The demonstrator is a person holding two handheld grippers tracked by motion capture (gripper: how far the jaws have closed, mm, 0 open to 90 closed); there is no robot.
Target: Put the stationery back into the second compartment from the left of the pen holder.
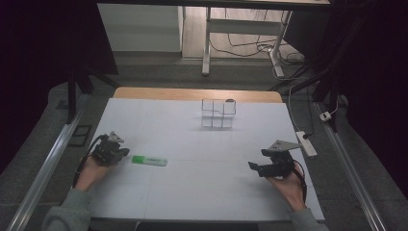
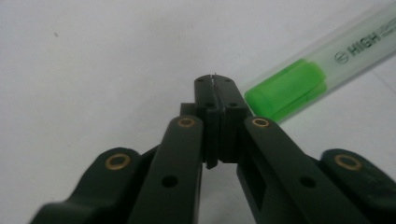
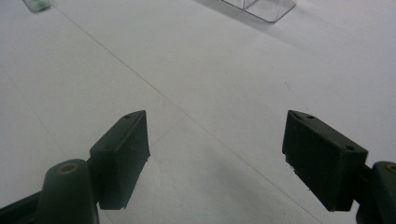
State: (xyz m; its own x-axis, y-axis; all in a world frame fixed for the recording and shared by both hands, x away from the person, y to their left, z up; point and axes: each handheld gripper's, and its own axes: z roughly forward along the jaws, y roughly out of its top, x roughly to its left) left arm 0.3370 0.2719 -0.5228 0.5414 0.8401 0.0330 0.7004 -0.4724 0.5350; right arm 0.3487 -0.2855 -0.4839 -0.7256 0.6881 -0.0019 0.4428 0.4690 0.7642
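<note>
On the counter a green marker lies just beside the left gripper, jaws together; right gripper jaws apart. Likely step: open the left jaws, straddle the barrel squarely.

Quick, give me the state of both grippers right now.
Left gripper: closed, jaws pressed together on nothing; the green highlighter lies beside it on the table.
Right gripper: open, jaws wide apart, holding nothing.
</note>
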